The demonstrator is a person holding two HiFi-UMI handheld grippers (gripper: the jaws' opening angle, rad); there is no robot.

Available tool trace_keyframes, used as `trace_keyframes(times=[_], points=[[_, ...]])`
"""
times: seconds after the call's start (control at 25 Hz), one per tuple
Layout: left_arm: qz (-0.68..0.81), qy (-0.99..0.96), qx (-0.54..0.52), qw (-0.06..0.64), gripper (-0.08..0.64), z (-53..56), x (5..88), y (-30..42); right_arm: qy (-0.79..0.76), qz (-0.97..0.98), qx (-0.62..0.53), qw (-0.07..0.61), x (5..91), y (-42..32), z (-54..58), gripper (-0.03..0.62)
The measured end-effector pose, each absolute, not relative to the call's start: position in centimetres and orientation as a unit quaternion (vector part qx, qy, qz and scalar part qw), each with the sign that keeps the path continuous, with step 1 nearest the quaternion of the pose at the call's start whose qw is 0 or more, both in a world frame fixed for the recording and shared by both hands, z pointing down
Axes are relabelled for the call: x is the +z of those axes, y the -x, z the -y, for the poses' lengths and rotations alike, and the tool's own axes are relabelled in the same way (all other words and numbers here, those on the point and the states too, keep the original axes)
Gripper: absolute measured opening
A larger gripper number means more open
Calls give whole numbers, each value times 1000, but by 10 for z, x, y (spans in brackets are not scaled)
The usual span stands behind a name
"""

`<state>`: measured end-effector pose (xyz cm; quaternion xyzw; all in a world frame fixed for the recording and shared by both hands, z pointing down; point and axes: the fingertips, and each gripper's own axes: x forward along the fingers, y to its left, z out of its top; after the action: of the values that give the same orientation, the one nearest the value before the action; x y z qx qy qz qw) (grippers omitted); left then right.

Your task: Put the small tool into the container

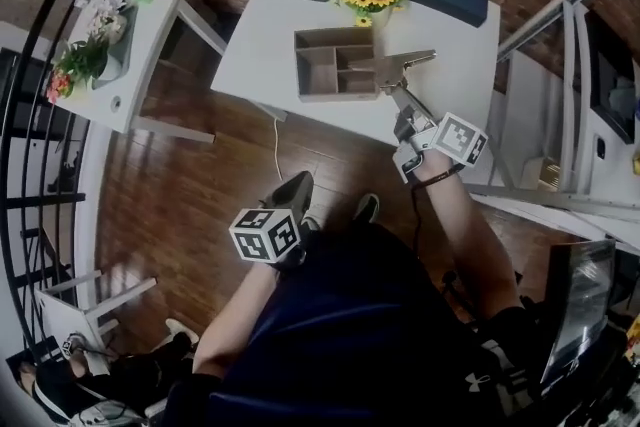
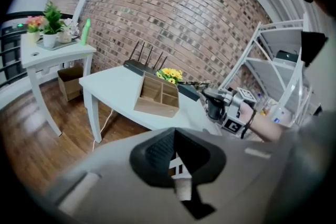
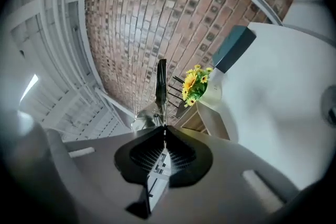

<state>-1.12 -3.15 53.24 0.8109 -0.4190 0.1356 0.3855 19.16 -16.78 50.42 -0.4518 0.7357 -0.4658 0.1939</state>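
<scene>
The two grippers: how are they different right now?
The right gripper is clamped on a small metal tool; the left gripper is shut on nothing. The right gripper reaches over the white table, near the wooden container; the left gripper sits low by the person's lap, away from the table. Both carry a marker cube.

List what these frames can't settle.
- Type of the small tool: it is edge-on in the right gripper view and tiny in the head view.
- Right compartments of the container: partly covered in the head view by the tool held in the right gripper.
- Whether the tool touches the container: too small in the left gripper view.
</scene>
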Motion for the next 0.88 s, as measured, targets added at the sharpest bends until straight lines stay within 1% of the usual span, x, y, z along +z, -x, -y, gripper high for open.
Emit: trace_keyframes(times=[0.08,0.28,0.56,0.68,0.76,0.88], points=[[437,-801,127,389,3,33,532,21,445,-747,-463,169,503,-183,185,20],[468,-780,107,402,3,43,535,56,436,-781,-441,75,513,-146,214,20],[475,-776,80,408,3,66,531,95,449,-798,-392,-91,536,-112,241,20],[476,-773,75,413,3,71,534,107,435,-805,-375,-149,546,-96,244,20],[477,-771,72,417,3,73,535,114,428,-801,-384,-165,556,-86,244,20],[479,-769,70,418,3,77,534,122,426,-785,-421,-161,575,-76,243,20]])
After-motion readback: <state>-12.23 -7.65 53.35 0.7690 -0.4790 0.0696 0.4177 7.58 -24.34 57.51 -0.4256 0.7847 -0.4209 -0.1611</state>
